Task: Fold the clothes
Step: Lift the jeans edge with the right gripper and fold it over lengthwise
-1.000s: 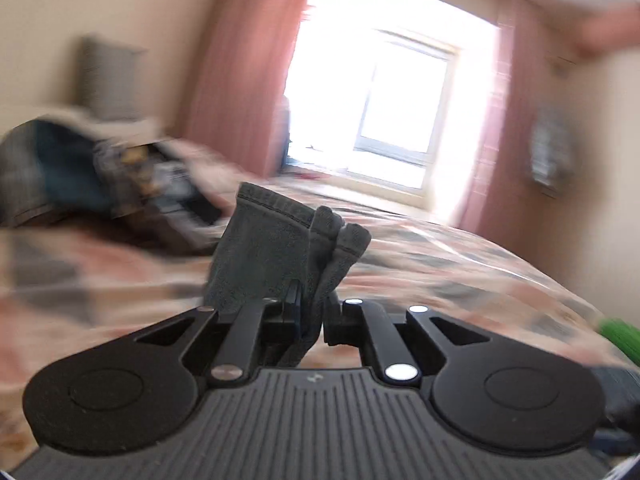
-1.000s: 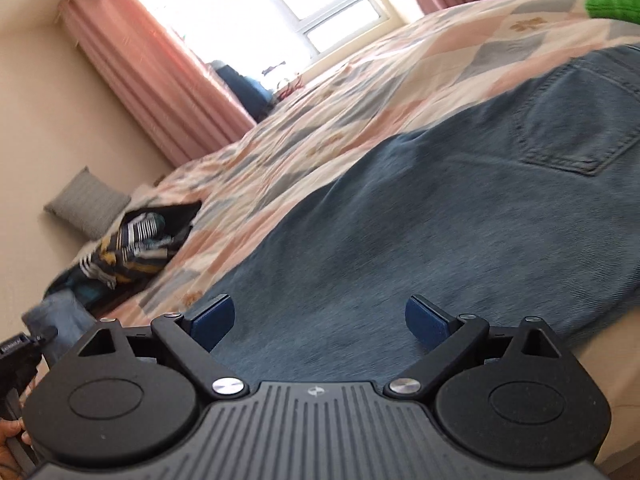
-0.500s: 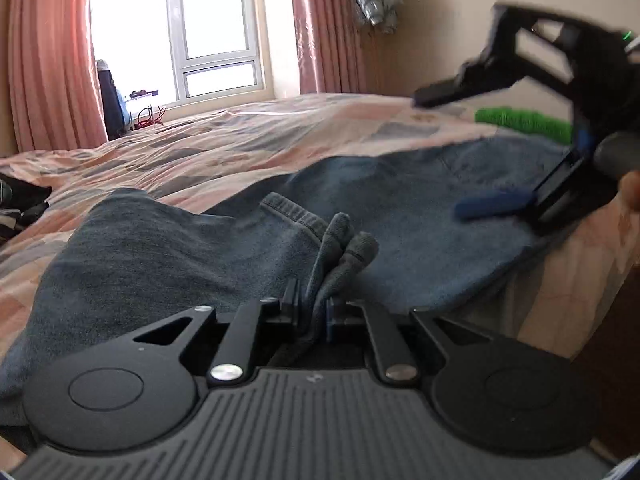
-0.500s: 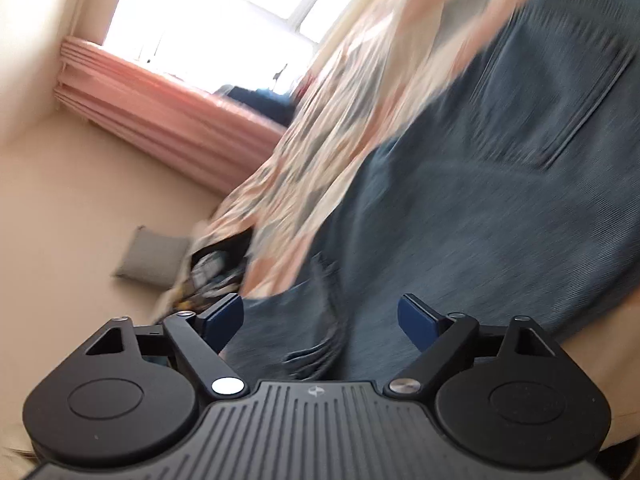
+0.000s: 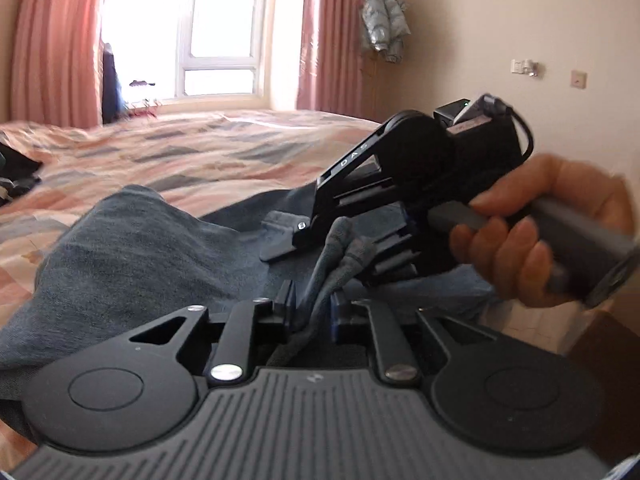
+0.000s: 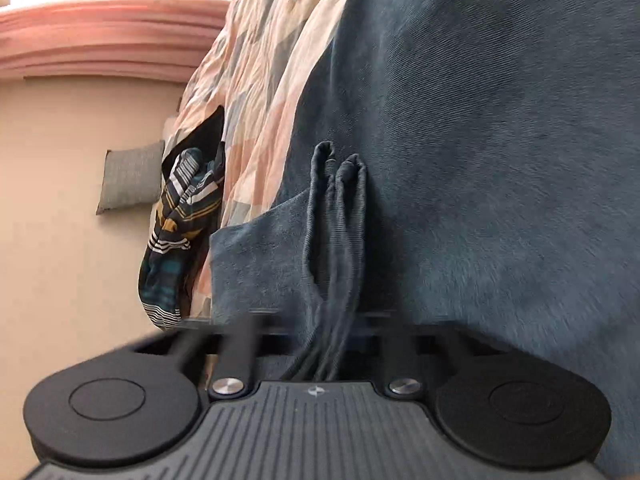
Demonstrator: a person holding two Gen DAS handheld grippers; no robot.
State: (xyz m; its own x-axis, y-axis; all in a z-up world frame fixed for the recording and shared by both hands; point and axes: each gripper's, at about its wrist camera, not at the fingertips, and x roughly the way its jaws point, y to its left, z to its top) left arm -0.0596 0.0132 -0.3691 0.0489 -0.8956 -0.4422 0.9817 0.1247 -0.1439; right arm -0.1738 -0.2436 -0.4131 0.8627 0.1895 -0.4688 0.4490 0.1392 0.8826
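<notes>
Two grippers meet over the blue jeans (image 5: 132, 256) spread near the bed's (image 5: 224, 156) edge. The left gripper (image 5: 313, 309), its jaws just easing apart, has bunched denim folds between them. The right gripper (image 6: 326, 334), jaws just closing, pinches the same folds; a hand (image 5: 544, 236) grasps its handle.

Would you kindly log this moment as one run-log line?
step: fold jeans on bed | left gripper: jaws just opening, hem between | right gripper: just closed on hem
</notes>
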